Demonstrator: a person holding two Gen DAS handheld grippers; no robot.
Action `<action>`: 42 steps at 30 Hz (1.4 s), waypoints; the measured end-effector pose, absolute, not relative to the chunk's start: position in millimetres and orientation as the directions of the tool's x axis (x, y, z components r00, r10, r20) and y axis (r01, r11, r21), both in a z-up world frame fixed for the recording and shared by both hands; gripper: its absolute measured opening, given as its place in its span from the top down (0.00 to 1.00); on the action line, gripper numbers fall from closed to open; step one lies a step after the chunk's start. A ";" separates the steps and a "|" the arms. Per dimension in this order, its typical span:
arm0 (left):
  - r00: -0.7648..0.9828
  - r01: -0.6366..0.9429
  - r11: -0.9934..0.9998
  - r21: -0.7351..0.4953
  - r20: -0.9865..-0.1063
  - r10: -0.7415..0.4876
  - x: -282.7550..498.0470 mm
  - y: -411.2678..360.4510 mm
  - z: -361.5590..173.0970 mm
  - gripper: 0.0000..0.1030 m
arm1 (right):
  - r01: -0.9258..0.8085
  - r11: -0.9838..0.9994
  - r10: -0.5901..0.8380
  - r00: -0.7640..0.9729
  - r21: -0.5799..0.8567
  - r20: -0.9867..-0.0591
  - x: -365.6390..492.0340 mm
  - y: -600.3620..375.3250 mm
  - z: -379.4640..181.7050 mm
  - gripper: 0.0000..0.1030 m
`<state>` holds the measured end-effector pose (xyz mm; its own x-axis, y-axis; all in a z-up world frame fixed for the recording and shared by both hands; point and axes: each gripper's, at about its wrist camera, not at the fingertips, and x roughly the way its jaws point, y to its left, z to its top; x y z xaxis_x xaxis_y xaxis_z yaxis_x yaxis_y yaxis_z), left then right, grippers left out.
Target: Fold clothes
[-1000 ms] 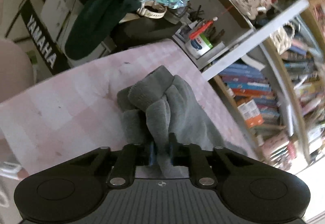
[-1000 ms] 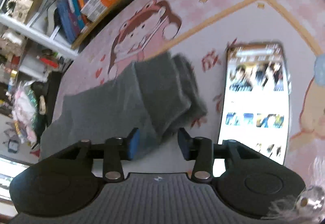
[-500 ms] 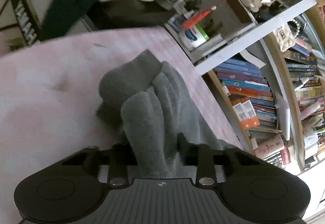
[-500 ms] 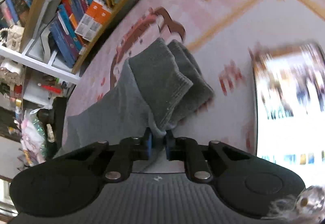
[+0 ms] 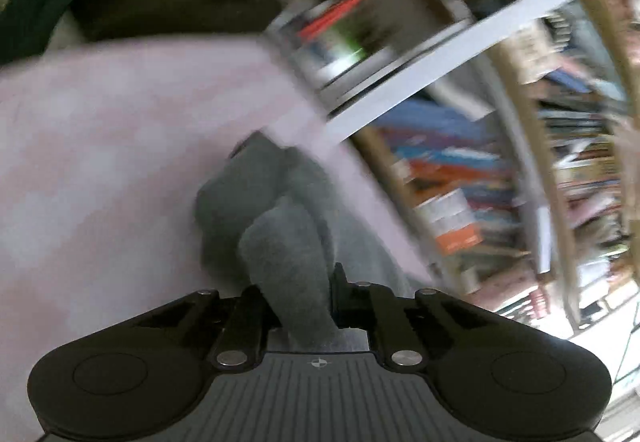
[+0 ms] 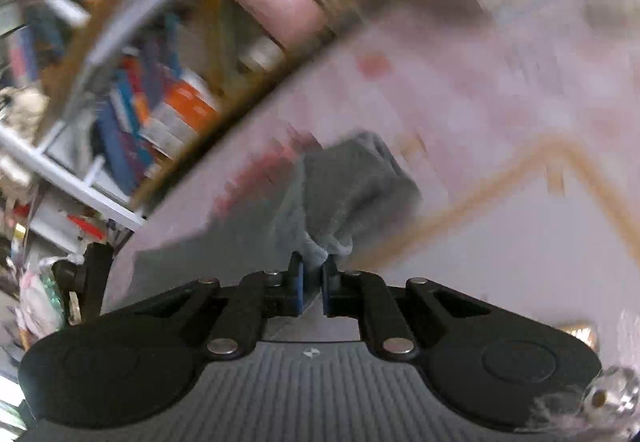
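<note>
Grey garment (image 5: 280, 226) pinched at both ends over the pink tabletop (image 5: 100, 145)!
Left gripper (image 5: 298, 294) closing on a thick fold; right gripper (image 6: 312, 274) clamped tight on an edge.

Grey garment (image 5: 280, 242) on pale pink checked cloth (image 5: 100, 161).

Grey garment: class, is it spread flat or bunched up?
Bunched: the grey garment bulges in folds on the pink cloth, gathered at both grippers.
</note>
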<state>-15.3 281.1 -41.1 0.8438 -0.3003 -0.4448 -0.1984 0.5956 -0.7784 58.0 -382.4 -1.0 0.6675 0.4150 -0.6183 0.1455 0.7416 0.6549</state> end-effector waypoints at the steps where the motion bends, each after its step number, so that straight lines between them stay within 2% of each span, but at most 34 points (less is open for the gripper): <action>1: 0.847 -0.197 0.595 -0.779 -0.441 -0.298 -18.6 279.7 -43.3 0.89 | 0.165 0.729 0.418 0.662 0.664 -0.623 57.1 -383.1 -10.0 0.92; 4: 0.863 -0.182 0.607 -0.774 -0.421 -0.279 -29.1 274.9 -40.7 0.88 | 0.174 0.715 0.410 0.681 0.677 -0.607 47.8 -381.2 -17.1 0.90; 7: 0.866 -0.196 0.610 -0.768 -0.427 -0.260 -33.4 274.8 -42.7 0.85 | 0.182 0.730 0.391 0.680 0.659 -0.621 40.6 -374.6 -15.0 0.78; 9: 0.867 -0.211 0.598 -0.773 -0.431 -0.251 -31.2 274.9 -43.7 0.80 | 0.148 0.767 0.381 0.679 0.625 -0.628 31.0 -366.8 -8.3 0.63; 10: 0.867 -0.218 0.591 -0.777 -0.432 -0.249 -30.0 275.4 -44.9 0.77 | 0.119 0.793 0.376 0.675 0.597 -0.634 25.4 -358.3 -4.3 0.61; 16: 0.869 -0.246 0.557 -0.793 -0.435 -0.235 -23.7 276.3 -51.2 0.72 | -0.137 0.891 0.403 0.678 0.433 -0.615 -8.0 -287.0 13.3 0.53; 19: 0.872 -0.247 0.563 -0.789 -0.434 -0.227 -24.0 275.3 -50.7 0.72 | -0.280 0.907 0.417 0.707 0.316 -0.571 -8.6 -233.9 17.1 0.38; 21: 0.875 -0.245 0.566 -0.787 -0.431 -0.220 -24.7 274.6 -50.6 0.72 | -0.366 0.902 0.432 0.724 0.230 -0.538 -6.5 -197.1 18.8 0.33; 25: 0.877 -0.258 0.570 -0.780 -0.436 -0.200 -25.3 273.0 -49.7 0.72 | -0.458 0.882 0.439 0.716 0.110 -0.543 12.3 -130.5 8.8 0.28; 30: 0.887 -0.260 0.550 -0.794 -0.421 -0.189 -25.6 273.4 -50.4 0.72 | -0.488 0.873 0.409 0.747 -0.014 -0.523 26.7 -71.5 -1.1 0.24; 32: 0.900 -0.256 0.517 -0.817 -0.396 -0.180 -28.0 275.9 -53.3 0.72 | -0.496 0.868 0.414 0.748 -0.023 -0.519 28.4 -57.3 -2.7 0.23; 36: 0.916 -0.248 0.496 -0.832 -0.368 -0.159 -31.5 277.2 -55.9 0.76 | -0.524 0.851 0.410 0.694 -0.025 -0.592 31.6 -39.9 -13.9 0.23; 42: 0.928 -0.230 0.527 -0.818 -0.348 -0.134 -33.3 271.9 -52.6 0.87 | -0.524 0.851 0.407 0.706 -0.040 -0.580 11.2 -40.6 -16.2 0.23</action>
